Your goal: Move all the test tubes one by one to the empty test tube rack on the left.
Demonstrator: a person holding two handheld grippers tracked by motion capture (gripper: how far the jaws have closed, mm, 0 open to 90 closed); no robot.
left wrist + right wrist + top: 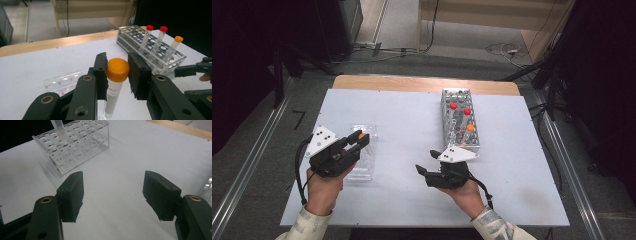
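My left gripper (358,139) is shut on an orange-capped tube (117,70); its pads clamp the cap and the labelled white body hangs below, clear of the table. In the high view the tube's cap (362,135) shows at the jaw tips over the left of the table. A clear tube rack (459,125) stands at the right rear, holding two red-capped tubes (150,27) (163,29) and one orange-capped tube (178,39). My right gripper (426,161) rests near the rack's front end, open, with bare table between its pads (72,192).
A clear plastic packet (362,160) lies flat under and beside the left gripper, also in the left gripper view (62,81). The white table sheet (402,120) ends at a wooden strip at the back. Metal rails flank the table on both sides.
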